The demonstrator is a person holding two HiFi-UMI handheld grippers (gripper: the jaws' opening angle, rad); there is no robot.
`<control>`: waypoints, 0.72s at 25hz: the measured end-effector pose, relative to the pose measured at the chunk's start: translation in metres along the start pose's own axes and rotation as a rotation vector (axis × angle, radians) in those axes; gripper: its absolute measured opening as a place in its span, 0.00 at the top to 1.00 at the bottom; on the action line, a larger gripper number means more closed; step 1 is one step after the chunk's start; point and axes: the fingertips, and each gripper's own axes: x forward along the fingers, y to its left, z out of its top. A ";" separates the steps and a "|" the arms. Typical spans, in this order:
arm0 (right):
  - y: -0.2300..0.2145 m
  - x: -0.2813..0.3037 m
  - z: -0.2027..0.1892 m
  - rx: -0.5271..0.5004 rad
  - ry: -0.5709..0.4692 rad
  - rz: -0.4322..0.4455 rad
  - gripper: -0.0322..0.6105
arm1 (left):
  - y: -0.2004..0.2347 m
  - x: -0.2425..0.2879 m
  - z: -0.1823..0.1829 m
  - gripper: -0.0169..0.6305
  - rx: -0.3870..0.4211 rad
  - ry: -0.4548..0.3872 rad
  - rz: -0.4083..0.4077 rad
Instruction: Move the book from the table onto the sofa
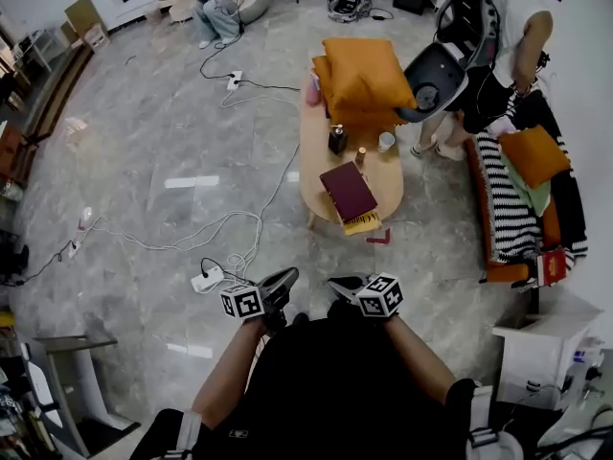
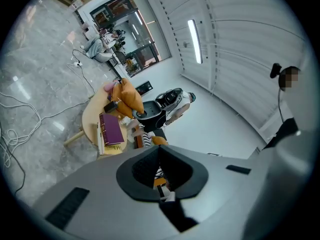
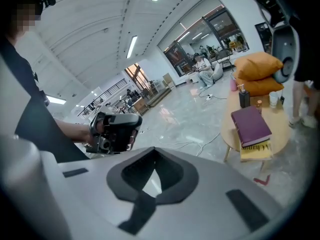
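Note:
A maroon book (image 1: 348, 191) lies on top of a yellow book at the near end of the oval wooden table (image 1: 381, 182). It also shows in the left gripper view (image 2: 112, 129) and the right gripper view (image 3: 251, 125). The sofa (image 1: 512, 209), with a striped cover and an orange cushion, stands to the table's right. My left gripper (image 1: 287, 278) (image 2: 159, 176) and right gripper (image 1: 343, 282) (image 3: 152, 181) are held close to my body, well short of the table. Both are shut with nothing in them. The left gripper (image 3: 112, 131) shows in the right gripper view.
Orange cushions (image 1: 364, 77), a dark bottle (image 1: 337, 139) and a cup (image 1: 386, 141) sit on the table's far half. A person (image 1: 517, 27) stands by the sofa with a dark chair. Cables and a power strip (image 1: 206, 278) lie on the floor at left. A white cabinet (image 1: 546, 338) stands at right.

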 end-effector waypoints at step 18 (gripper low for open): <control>-0.138 -0.099 0.012 0.040 -0.010 -0.011 0.94 | -0.026 0.128 -0.003 0.96 -0.014 -0.088 0.063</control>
